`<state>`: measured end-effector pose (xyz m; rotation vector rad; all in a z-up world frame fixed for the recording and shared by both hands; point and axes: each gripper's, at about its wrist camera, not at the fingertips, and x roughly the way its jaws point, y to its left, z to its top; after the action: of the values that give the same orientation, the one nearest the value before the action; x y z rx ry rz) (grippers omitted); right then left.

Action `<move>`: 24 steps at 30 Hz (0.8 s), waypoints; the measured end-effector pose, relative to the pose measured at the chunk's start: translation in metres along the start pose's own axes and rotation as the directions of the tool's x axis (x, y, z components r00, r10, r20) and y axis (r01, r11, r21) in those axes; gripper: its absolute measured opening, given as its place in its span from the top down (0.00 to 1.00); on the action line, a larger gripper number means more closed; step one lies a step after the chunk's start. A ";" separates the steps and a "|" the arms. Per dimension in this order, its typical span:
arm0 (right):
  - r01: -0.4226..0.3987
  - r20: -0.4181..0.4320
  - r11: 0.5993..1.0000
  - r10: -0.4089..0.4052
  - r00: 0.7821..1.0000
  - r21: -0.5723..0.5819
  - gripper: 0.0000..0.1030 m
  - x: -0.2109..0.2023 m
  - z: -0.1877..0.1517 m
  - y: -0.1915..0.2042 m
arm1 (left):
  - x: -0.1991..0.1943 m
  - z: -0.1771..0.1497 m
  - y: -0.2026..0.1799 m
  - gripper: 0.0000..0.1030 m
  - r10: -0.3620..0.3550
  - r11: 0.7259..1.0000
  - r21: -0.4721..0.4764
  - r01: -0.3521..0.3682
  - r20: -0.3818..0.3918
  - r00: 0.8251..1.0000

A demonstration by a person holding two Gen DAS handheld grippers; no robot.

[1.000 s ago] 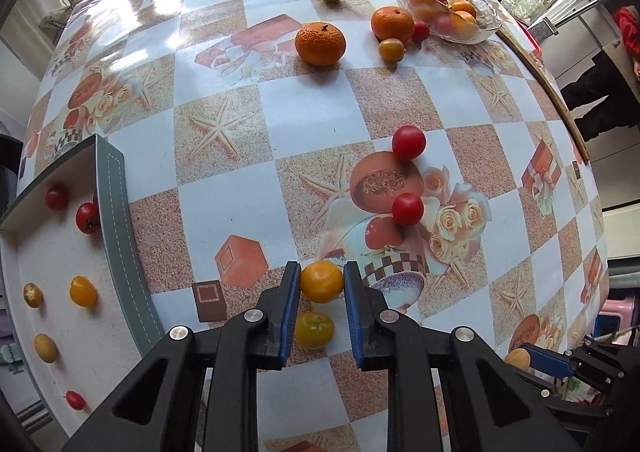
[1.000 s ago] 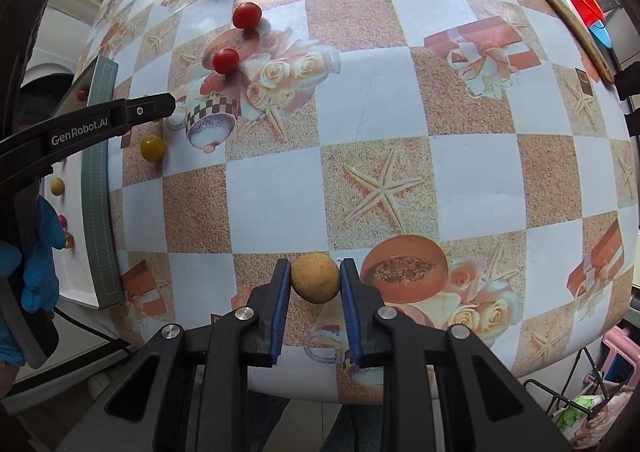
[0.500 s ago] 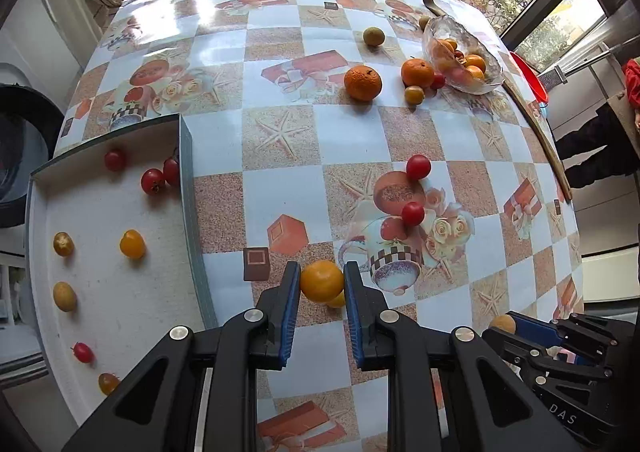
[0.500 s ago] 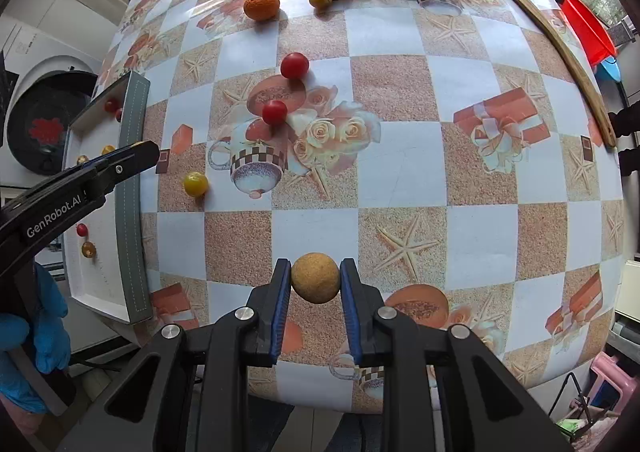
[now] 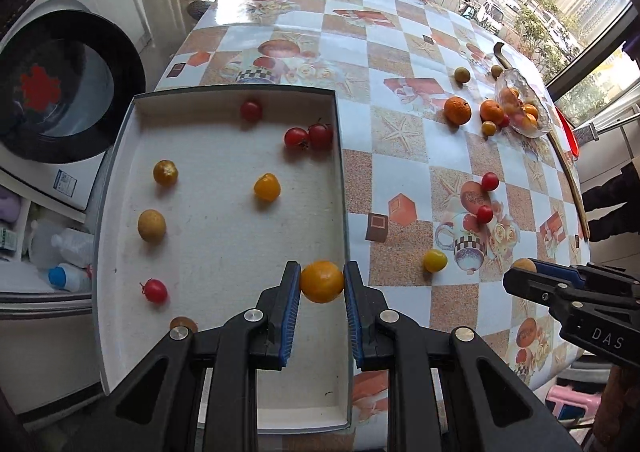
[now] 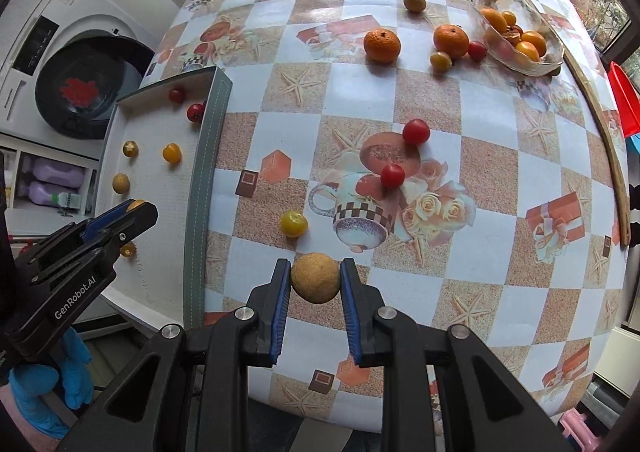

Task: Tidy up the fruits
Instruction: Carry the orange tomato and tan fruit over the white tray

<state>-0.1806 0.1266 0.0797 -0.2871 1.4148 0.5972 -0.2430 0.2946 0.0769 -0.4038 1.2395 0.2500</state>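
Note:
My left gripper [image 5: 322, 282] is shut on an orange-yellow tomato [image 5: 321, 281] and holds it above the right wall of the white tray [image 5: 340, 188]. The tray holds several red, yellow and tan fruits. My right gripper [image 6: 315, 279] is shut on a tan round fruit [image 6: 315, 278] above the table's near part. A yellow tomato [image 6: 293, 223] and two red tomatoes [image 6: 416, 131] [image 6: 392, 175] lie loose on the tablecloth. The left gripper also shows in the right wrist view [image 6: 132, 208], over the tray [image 6: 210, 124].
Two tangerines [image 6: 381, 45] [image 6: 451, 40], small fruits and a glass bowl of fruit [image 6: 548, 64] sit at the far right of the table. A washing machine [image 5: 60, 80] stands left of the tray. A wooden strip [image 6: 608, 156] runs along the table's right edge.
My left gripper has lifted the orange-yellow tomato and carried it left to the tray's right wall. My right gripper has risen and moved toward the table centre with the tan fruit.

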 end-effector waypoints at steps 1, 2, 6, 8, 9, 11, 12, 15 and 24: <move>-0.002 -0.002 1.000 0.002 1.000 -0.018 0.74 0.001 0.003 0.007 | -0.002 -0.003 0.008 0.77 0.005 1.000 -0.018 -0.005 0.000 1.000; -0.005 -0.004 0.999 0.005 1.000 -0.036 0.74 0.003 0.007 0.015 | -0.003 -0.007 0.015 0.77 0.011 0.999 -0.035 -0.011 0.000 1.000; -0.020 -0.019 0.995 0.018 1.000 -0.101 0.74 0.012 0.019 0.044 | -0.009 -0.019 0.044 0.77 0.039 0.995 -0.096 -0.039 0.000 0.999; -0.032 -0.029 0.991 0.028 0.999 -0.128 0.74 0.018 0.026 0.057 | -0.010 -0.024 0.056 0.77 0.049 0.991 -0.124 -0.049 -0.003 0.999; -0.039 -0.035 0.990 0.034 0.999 -0.138 0.74 0.021 0.029 0.063 | -0.009 -0.025 0.061 0.77 0.052 0.990 -0.134 -0.053 -0.005 0.999; -0.053 -0.047 0.986 0.046 0.998 -0.156 0.74 0.028 0.036 0.074 | -0.007 -0.025 0.069 0.77 0.057 0.987 -0.150 -0.058 -0.006 0.998; -0.058 -0.052 0.985 0.050 0.997 -0.164 0.74 0.032 0.039 0.079 | -0.006 -0.023 0.072 0.77 0.056 0.986 -0.156 -0.057 -0.006 0.998; -0.070 -0.066 0.980 0.059 0.996 -0.187 0.74 0.042 0.050 0.093 | 0.003 -0.017 0.077 0.77 0.054 0.985 -0.161 -0.055 -0.009 0.998; -0.092 -0.070 0.974 0.079 0.994 -0.208 0.74 0.063 0.087 0.117 | 0.028 -0.004 0.065 0.77 0.042 0.991 -0.128 -0.042 -0.007 0.999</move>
<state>-0.1696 0.2826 0.0502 -0.4174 1.4300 0.8182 -0.2633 0.3509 0.0388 -0.4889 1.2406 0.3662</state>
